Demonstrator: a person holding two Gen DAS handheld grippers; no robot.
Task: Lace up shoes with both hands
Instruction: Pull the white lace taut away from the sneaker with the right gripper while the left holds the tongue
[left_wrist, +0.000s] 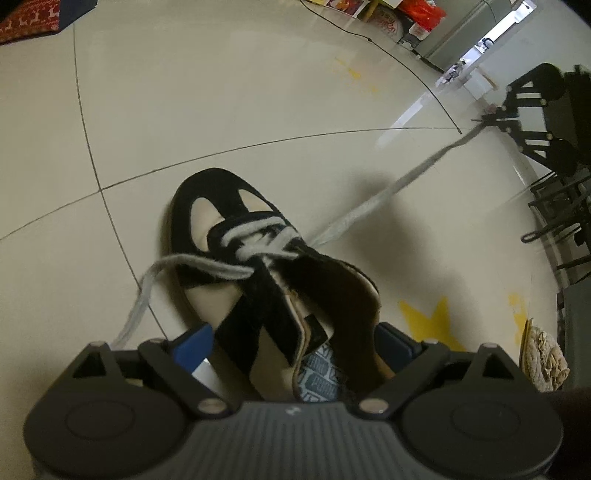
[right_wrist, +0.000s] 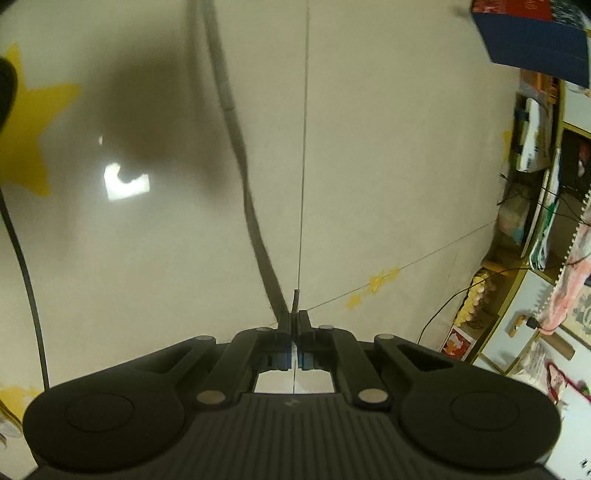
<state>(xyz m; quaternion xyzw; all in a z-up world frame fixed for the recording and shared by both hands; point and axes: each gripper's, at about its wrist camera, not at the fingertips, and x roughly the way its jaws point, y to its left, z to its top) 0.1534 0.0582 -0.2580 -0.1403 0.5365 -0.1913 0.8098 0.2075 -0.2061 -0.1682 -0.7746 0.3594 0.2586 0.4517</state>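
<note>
A black and cream shoe lies on the pale tiled floor, toe pointing away, with a grey lace crossed over its front eyelets. My left gripper is wide open around the shoe's heel and tongue. One lace end hangs loose to the left. The other lace end is pulled taut to the upper right, where my right gripper is shut on its tip. In the right wrist view my right gripper is shut on the lace, which runs up and away.
A black rack stands at the right edge. Yellow star stickers mark the floor. A thin black cable crosses the far floor. Boxes and clutter line the right side in the right wrist view.
</note>
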